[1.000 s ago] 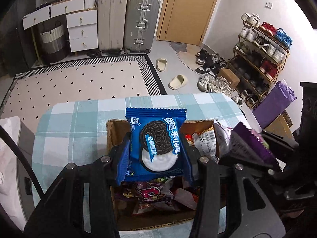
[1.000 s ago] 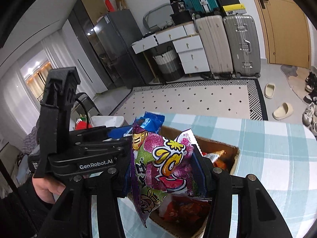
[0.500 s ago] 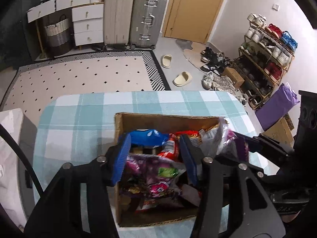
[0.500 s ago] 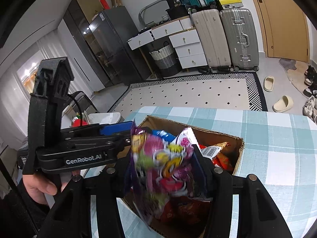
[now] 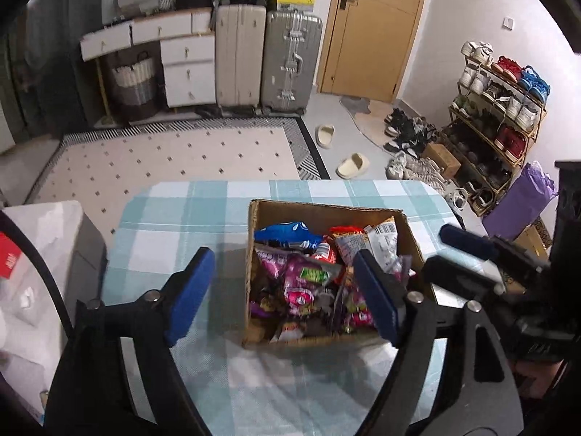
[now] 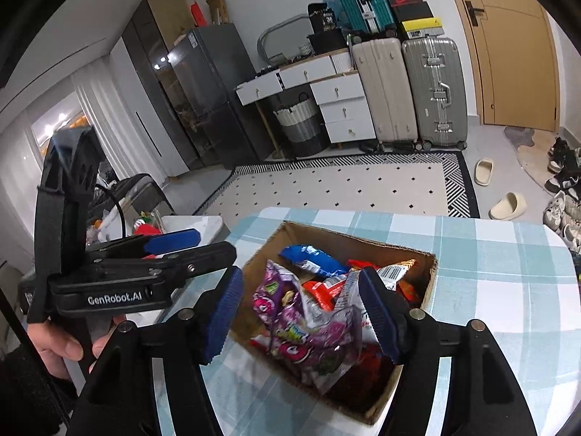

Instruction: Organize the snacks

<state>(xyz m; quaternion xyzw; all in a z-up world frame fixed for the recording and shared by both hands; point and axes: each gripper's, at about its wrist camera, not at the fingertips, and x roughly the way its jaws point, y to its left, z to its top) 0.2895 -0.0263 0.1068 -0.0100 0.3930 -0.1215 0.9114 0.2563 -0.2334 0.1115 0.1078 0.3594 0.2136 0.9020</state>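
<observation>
Both grippers' fingers are opening, nothing clamped now: the left gripper (image 5: 281, 292) has let the blue cookie packet (image 5: 285, 235) fall to twelve o'clock in the open brown cardboard box (image 5: 326, 209), and the right gripper (image 6: 301, 314) has dropped the purple candy bag (image 6: 308, 321) beside it, on the teal-checked desk (image 5: 174, 214) – two snacks stowed, hands free

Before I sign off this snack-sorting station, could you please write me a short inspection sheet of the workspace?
Surface: checked tablecloth on the table.
Job's things: cardboard box full of snack packets; blue cookie pack and purple candy bag inside.
Clutter: nothing seen on the cloth.
Grippers: left gripper and right gripper opening, nothing gripped.
Cables: black cable by the left gripper.
Surroundings: suitcases, shoe rack, slippers.
</observation>
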